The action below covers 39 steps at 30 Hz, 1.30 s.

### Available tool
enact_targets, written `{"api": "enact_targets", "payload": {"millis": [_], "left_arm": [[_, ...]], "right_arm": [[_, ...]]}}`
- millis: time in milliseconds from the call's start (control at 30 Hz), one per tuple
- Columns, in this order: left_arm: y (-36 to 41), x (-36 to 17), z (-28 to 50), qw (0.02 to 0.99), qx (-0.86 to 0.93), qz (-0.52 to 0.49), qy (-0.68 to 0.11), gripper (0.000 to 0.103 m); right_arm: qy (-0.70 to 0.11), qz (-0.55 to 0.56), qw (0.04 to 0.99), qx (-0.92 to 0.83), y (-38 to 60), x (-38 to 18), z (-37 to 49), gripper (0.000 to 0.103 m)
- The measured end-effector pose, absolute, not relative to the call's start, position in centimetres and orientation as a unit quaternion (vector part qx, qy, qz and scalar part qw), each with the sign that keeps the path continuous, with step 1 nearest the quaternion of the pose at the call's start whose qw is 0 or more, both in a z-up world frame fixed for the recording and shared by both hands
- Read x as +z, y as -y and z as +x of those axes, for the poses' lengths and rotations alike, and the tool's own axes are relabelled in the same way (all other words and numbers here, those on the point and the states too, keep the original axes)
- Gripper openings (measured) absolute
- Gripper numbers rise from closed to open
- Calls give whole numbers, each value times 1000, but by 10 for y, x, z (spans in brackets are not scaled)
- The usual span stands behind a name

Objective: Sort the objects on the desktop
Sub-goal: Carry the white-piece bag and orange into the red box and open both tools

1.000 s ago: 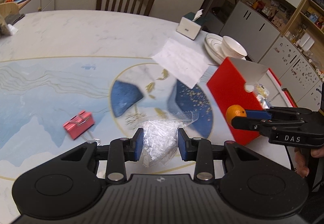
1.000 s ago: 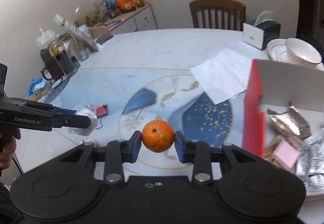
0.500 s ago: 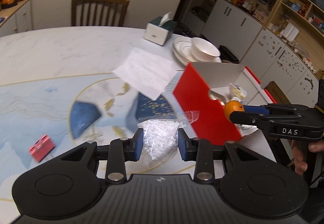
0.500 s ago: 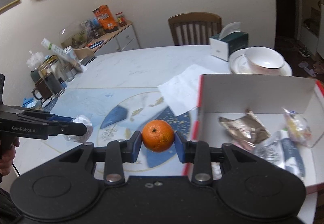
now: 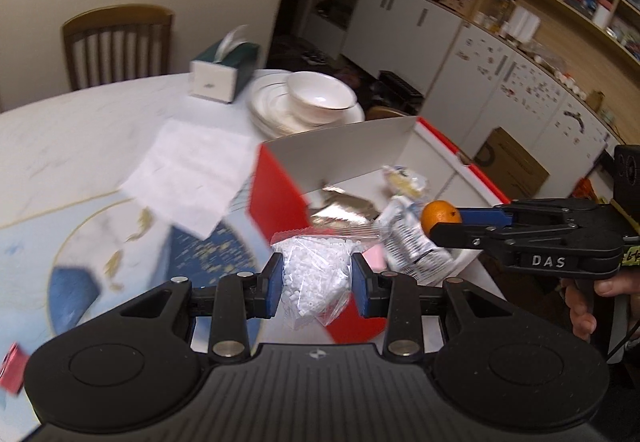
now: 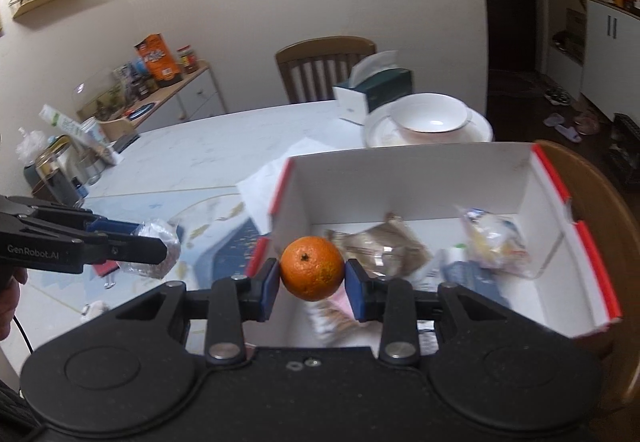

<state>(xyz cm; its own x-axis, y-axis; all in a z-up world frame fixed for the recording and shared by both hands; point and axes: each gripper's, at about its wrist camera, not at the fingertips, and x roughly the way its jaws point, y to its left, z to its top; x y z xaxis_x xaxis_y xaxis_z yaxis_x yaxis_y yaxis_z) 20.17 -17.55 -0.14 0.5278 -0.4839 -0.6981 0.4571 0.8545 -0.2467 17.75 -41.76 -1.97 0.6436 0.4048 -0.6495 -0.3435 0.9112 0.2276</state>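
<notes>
The right gripper (image 6: 312,279) squeezes the orange (image 6: 311,268) right over the open box (image 6: 404,174). The left gripper (image 5: 316,279) pinches the bead bag (image 5: 311,274) by the box's near wall.

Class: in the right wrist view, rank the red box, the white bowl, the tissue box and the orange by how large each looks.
1. red box
2. white bowl
3. tissue box and orange: alike; the orange sits nearest the camera, so unranked.

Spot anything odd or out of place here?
Mostly no. The sheet of paper lies skewed, one corner tucked behind the red box. The orange and bead bag are each held cleanly; nothing looks spilled.
</notes>
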Motion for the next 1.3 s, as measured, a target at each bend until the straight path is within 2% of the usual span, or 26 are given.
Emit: {"api": "enact_targets", "payload": {"millis": [533,1300], "left_arm": [[274,-34,244,842,-325,73,-424,34],[331,-78,272,800,-344,164,-464,34]], "right_arm": [[-388,15,914,118,482,-44,205,34],[-431,-11,898,90,496,-82,227,34]]}}
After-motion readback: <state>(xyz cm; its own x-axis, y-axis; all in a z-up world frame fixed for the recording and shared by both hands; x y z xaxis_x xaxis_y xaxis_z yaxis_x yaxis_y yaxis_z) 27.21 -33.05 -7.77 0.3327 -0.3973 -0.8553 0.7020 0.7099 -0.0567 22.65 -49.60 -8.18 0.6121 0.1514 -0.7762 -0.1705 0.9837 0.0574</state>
